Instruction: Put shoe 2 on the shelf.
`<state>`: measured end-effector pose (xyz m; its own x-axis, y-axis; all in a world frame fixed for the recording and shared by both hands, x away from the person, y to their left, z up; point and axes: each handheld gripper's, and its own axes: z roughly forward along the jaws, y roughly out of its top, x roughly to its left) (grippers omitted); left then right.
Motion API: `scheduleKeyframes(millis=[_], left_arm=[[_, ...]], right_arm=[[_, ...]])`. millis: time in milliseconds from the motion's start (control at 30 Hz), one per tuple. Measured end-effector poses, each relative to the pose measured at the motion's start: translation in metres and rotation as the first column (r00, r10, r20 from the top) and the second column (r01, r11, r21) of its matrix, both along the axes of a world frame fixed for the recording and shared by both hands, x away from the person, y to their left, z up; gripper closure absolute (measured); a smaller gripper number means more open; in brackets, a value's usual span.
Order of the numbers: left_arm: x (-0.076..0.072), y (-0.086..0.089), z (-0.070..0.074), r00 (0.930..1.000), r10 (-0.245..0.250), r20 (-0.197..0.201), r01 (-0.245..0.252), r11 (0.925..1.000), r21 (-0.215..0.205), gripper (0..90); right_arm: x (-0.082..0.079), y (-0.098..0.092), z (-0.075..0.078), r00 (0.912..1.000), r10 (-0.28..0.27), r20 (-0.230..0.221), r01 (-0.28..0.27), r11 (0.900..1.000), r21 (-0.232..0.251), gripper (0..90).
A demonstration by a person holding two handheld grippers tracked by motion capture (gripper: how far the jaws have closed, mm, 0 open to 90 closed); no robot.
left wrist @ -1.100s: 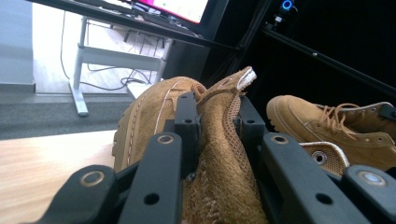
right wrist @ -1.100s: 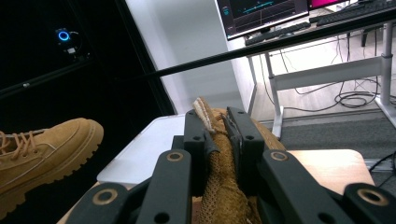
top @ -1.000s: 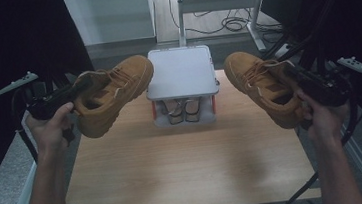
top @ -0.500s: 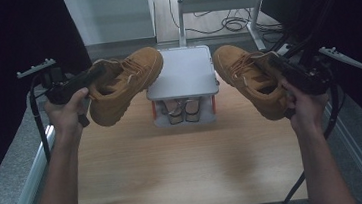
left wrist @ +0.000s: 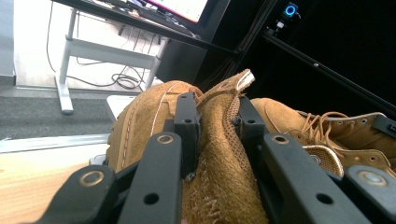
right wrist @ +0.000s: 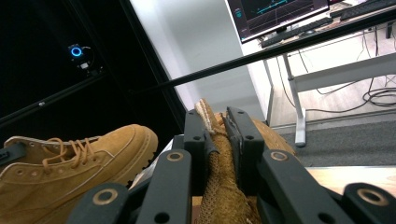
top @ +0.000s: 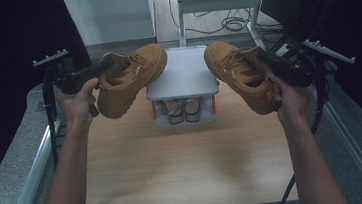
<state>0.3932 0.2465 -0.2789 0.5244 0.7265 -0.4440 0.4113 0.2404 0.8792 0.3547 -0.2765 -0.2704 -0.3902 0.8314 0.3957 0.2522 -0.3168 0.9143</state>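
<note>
Nearest, we list our bare wooden table (top: 185, 162). Above it, our left gripper (left wrist: 212, 135) is clamped on the heel collar of a tan suede lace-up boot (top: 129, 79), held in the air left of the rack. Our right gripper (right wrist: 217, 140) is clamped likewise on the matching tan suede boot (top: 239, 74), right of it. Between them stands a small grey two-tier shoe rack (top: 181, 77), a pair of shoes (top: 182, 109) beneath its shelf.

A light wooden table (top: 185, 167) fills the lower centre of the frame; a small grey two-tier rack (top: 182, 79) stands at its far edge, a pair of shoes (top: 180, 111) tucked beneath.
</note>
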Motion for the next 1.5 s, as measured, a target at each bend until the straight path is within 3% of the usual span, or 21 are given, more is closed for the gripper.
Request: scheduleKeyframes(millis=[500, 800, 1033, 1300, 1500], left_arm=[[0.043, -0.031, 0.008, 0.9996, 0.006, -0.029, -0.006, 1.0, 0.006, 75.6], [0.065, -0.047, 0.005, 0.9979, 0.03, -0.057, -0.032, 0.9991, -0.028, 75.5], [0.084, -0.055, -0.006, 0.9919, 0.07, -0.106, -0.077, 0.9954, -0.058, 75.5], [0.098, -0.057, -0.013, 0.9869, 0.096, -0.13, -0.109, 0.9895, -0.095, 75.1], [0.106, -0.061, -0.022, 0.977, 0.121, -0.175, -0.145, 0.9806, -0.132, 74.8]], right_arm=[[0.037, 0.031, 0.006, 0.9996, -0.018, -0.021, 0.019, 0.999, 0.026, 78.8], [0.065, 0.053, 0.006, 0.9985, -0.032, -0.045, 0.035, 0.997, 0.064, 78.8], [0.095, 0.073, -0.002, 0.9961, -0.056, -0.069, 0.062, 0.993, 0.103, 78.8], [0.112, 0.095, -0.004, 0.994, -0.08, -0.075, 0.089, 0.987, 0.133, 78.7], [0.122, 0.11, -0.016, 0.9891, -0.107, -0.101, 0.124, 0.976, 0.18, 78.7]])
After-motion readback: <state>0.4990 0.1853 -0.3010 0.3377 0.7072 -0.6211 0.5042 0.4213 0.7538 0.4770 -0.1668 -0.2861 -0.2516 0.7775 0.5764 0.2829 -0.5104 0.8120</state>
